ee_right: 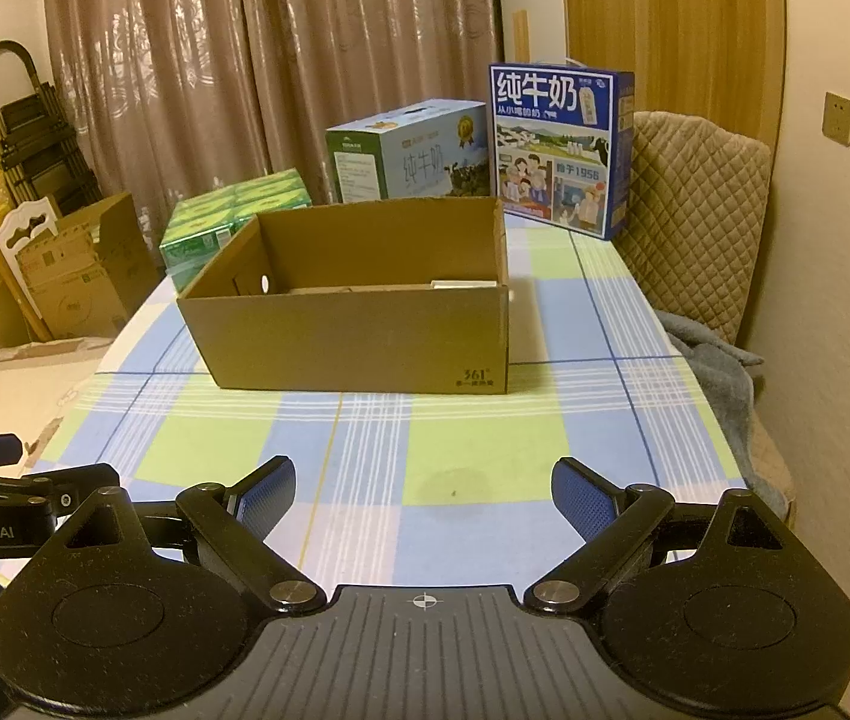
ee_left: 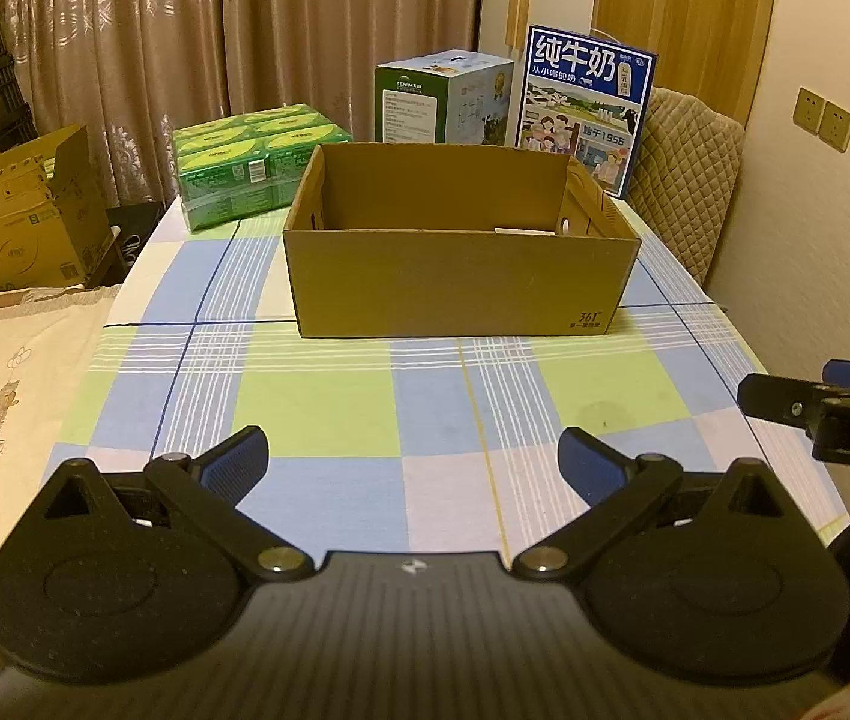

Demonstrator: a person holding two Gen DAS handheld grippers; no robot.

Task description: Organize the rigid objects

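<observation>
Green tissue multipack [ee_left: 260,165]: far left of the table, just beside the cardboard box's left wall. Film-wrapped, likely light, slightly yielding, film probably slick. Best taken across the short side, near a corner edge.

Cardboard box [ee_left: 458,282]: centre of the checked tablecloth [ee_left: 317,414], open-topped, upright. Interior mostly hidden; a pale flat item shows on the floor, not identifiable. Thin walls, stiff but crushable, likely light. Best taken by pinching a top rim, or by the round hole in an end wall.

Pale milk carton case [ee_left: 443,99]: behind the box, upright. Probably heavy if full; rigid board, smooth print. Too broad for one pinch; the top handle slot is the likely hold.

Blue milk carton case [ee_left: 587,102]: far right, behind the box's right corner, upright, front panel facing forward. Same handling; a top handle looks the likely hold.

Left gripper [ee_left: 413,468]: low over the near table edge, angled down toward the box, jaws spread wide, nothing between them.

Right gripper [ee_right: 423,498]: alongside to the right, same downward tilt, jaws spread wide, empty. Both well short of every item.
</observation>
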